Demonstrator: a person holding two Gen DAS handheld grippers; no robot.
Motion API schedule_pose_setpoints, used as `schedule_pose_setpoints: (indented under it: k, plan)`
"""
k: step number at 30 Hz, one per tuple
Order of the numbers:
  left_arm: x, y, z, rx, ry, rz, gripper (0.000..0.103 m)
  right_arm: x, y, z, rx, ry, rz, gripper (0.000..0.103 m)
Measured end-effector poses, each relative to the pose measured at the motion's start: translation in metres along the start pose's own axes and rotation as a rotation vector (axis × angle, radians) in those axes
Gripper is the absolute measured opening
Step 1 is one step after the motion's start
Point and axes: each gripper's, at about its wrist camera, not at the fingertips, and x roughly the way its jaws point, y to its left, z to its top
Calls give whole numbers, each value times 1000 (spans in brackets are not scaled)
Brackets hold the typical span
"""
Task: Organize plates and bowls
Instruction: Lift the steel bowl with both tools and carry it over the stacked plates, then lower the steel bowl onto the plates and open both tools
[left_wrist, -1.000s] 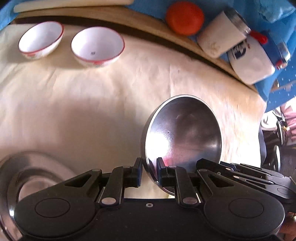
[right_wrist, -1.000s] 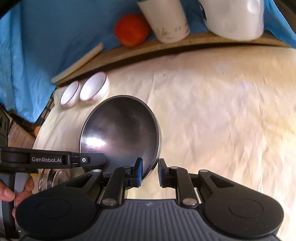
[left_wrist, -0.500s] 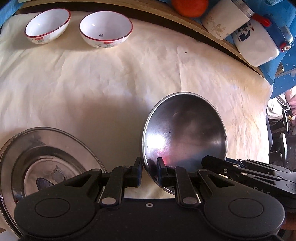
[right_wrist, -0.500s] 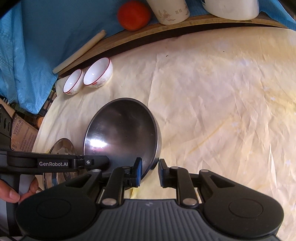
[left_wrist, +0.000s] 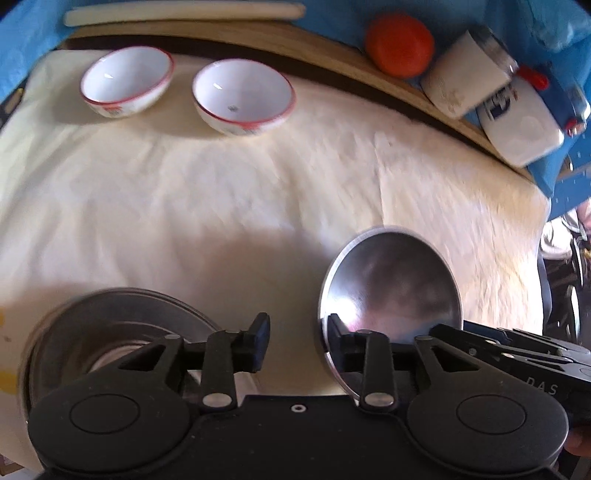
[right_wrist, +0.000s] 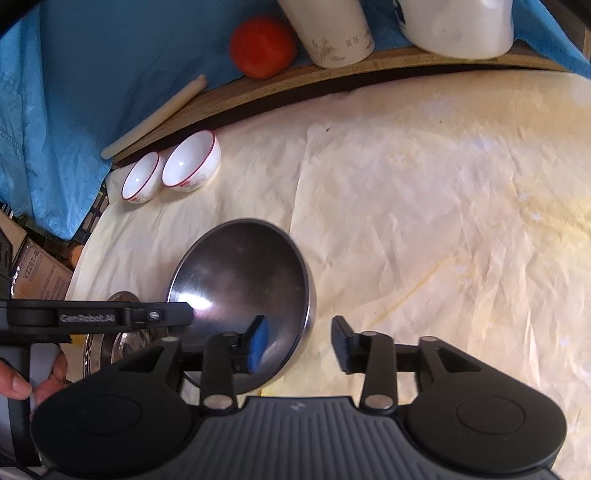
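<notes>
Release is the step in hand: both the left gripper (left_wrist: 295, 341) and right gripper (right_wrist: 299, 341) have jaws opening off the rim of the shiny round steel bowl (right_wrist: 240, 280) (no pad visibly pressing), which sits on the cream-covered surface (right_wrist: 424, 206). Next, judging by the task, comes pulling clear and fetching the two red-rimmed white bowls (left_wrist: 242, 96) far back, well apart.

The near rim of the steel bowl (left_wrist: 391, 295) is covered by the left gripper (left_wrist: 297, 341) and its body; in the right wrist view it is hidden behind the right gripper (right_wrist: 301, 341). The steel plate (left_wrist: 110, 325) is blurred and partly masked by gripper housing. The white jug (right_wrist: 458, 26) is cut off by the upper edge. Print on the cardboard box (right_wrist: 37, 273) is only partly legible.
</notes>
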Motion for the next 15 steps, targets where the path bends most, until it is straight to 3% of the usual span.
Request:
schedule_pose_setpoints:
  k: [8, 15]
  plan:
    - [-14, 11, 16, -28, -70, 42, 69, -7, 6, 15, -45, -61, -9, 74]
    - [-24, 16, 31, -52, -138, 45, 83, -6, 16, 30, -76, -102, 15, 92]
